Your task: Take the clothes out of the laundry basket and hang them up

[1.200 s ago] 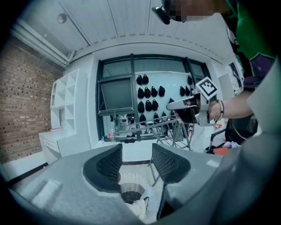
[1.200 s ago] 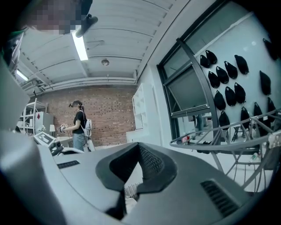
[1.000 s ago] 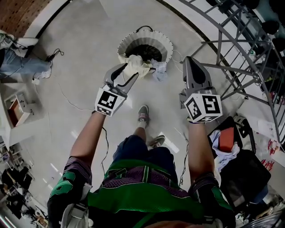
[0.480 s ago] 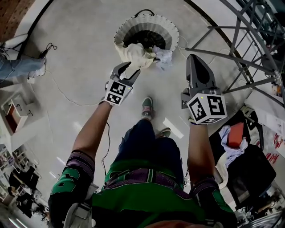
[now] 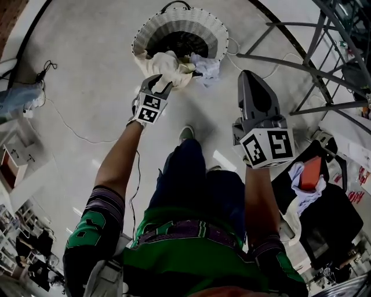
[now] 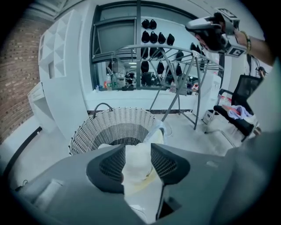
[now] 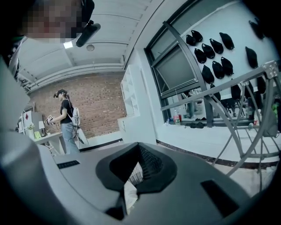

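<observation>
- Reaching down with the left arm: it is stretched out, and the left gripper [image 5: 159, 81] [image 6: 138, 151] tilts down at the near rim of the basket [image 5: 174, 17] [image 6: 109, 121].
- We see the left jaws apart, one on each side of the cream cloth [image 5: 168, 66] [image 6: 136, 167]. They have just been closing a little. We count it as released, with no clear squeeze on the fabric.
- The cream cloth hangs over the basket's near rim, partly inside and partly outside. A pale cloth [image 5: 207, 66] sits just beside it on the same rim, to the right.
- The right forearm is held forward, and the right gripper [image 5: 249, 75] [image 7: 137, 166] is close to level. It is right of the basket and well apart from it, with its marker cube facing the head camera.
- The right jaws are clenched, pad against pad.
- The left gripper view shows the right gripper high at top right, above the rack [image 5: 301, 64] [image 6: 175, 74].
- Compared with a second ago, the left gripper has dropped from mid-frame to the rim, and the arm is now much straighter. It was short of the cloth then and straddles it now.
- The right gripper sits at about the same spot in the head view, jaws unchanged.
- The basket has slid toward the top edge of the head view, and both cloths lie on the rim as before.
</observation>
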A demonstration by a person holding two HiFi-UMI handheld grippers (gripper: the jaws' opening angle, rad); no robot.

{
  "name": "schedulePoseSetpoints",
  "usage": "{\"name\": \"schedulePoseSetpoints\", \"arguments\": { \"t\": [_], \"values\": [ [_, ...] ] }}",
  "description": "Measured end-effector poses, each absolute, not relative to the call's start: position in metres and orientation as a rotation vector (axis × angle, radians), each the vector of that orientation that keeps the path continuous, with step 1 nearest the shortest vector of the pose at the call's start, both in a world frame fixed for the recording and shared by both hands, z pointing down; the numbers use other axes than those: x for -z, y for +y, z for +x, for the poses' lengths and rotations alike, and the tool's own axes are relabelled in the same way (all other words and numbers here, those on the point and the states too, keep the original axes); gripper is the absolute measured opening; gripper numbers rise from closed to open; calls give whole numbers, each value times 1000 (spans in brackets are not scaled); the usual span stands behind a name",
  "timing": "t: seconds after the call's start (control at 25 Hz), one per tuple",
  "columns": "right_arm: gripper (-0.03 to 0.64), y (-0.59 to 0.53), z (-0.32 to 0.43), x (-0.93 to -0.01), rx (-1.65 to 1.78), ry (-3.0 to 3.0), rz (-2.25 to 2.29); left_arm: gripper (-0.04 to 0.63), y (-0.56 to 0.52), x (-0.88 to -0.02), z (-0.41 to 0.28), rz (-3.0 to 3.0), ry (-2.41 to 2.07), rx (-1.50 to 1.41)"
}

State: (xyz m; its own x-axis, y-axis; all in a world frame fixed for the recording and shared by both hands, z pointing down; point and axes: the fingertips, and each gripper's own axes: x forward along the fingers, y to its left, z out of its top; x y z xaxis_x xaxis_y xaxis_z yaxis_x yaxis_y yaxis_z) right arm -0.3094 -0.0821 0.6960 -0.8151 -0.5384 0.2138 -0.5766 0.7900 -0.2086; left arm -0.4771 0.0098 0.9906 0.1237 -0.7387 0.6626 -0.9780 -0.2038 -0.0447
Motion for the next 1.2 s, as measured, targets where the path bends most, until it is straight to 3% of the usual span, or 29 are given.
{"name": "schedulePoseSetpoints", "arguments": {
  "t": [0.32, 0.48, 0.6, 1.2],
  "values": [
    [0, -92, -316, -729, -409, -2806, 896, 182, -2, -1059, -488, 1882, -1617, -847],
    [0, -97, -314, -733, -413, -2793, 916, 124, -5, -1066, -490, 1848, -1609, -889],
    [0, -96, -312, -733, -426, -2776, 923, 31, -4, -1061, -495, 1825, -1614, -903],
    [0, -83, -300, -605, -393, -2783, 942, 23, -2, -905, -496, 1903, -1676, -868]
  ]
}}
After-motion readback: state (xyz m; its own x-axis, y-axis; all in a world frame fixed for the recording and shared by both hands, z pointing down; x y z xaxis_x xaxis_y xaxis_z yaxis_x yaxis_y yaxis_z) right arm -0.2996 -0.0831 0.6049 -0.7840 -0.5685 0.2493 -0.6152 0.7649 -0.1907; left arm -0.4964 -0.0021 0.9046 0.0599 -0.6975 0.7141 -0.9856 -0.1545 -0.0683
